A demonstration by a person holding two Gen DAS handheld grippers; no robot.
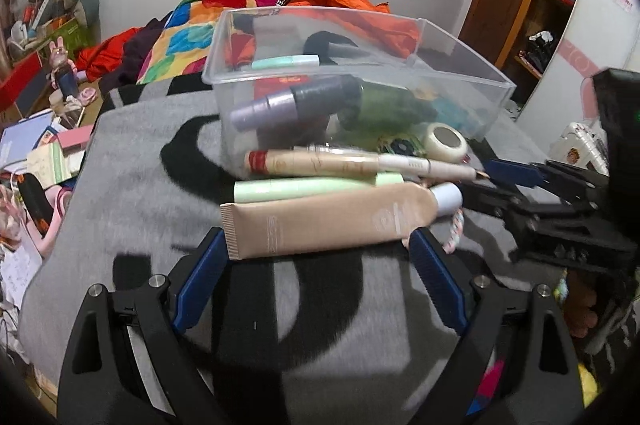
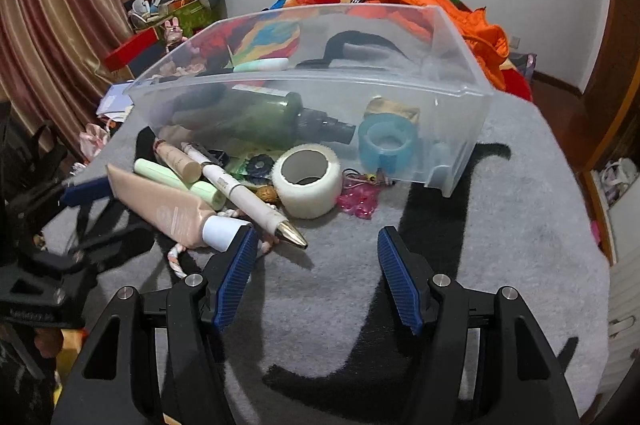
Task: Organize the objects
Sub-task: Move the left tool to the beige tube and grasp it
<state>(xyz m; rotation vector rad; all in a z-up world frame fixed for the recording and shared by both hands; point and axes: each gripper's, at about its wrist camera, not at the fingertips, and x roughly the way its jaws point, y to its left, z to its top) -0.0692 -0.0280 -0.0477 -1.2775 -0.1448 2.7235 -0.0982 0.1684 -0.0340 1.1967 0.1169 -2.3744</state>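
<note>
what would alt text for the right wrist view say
An open right claw hovers over a grey blanket, empty, just short of a pile of cosmetics: a beige tube, a white pen and a white tape roll. Behind them stands a clear plastic bin.

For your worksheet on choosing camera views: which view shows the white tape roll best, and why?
The right wrist view: the white tape roll stands whole and near the middle, its hollow core showing, in front of the clear bin. In the left wrist view the roll is small and seen side-on, behind the pile of tubes.
</note>
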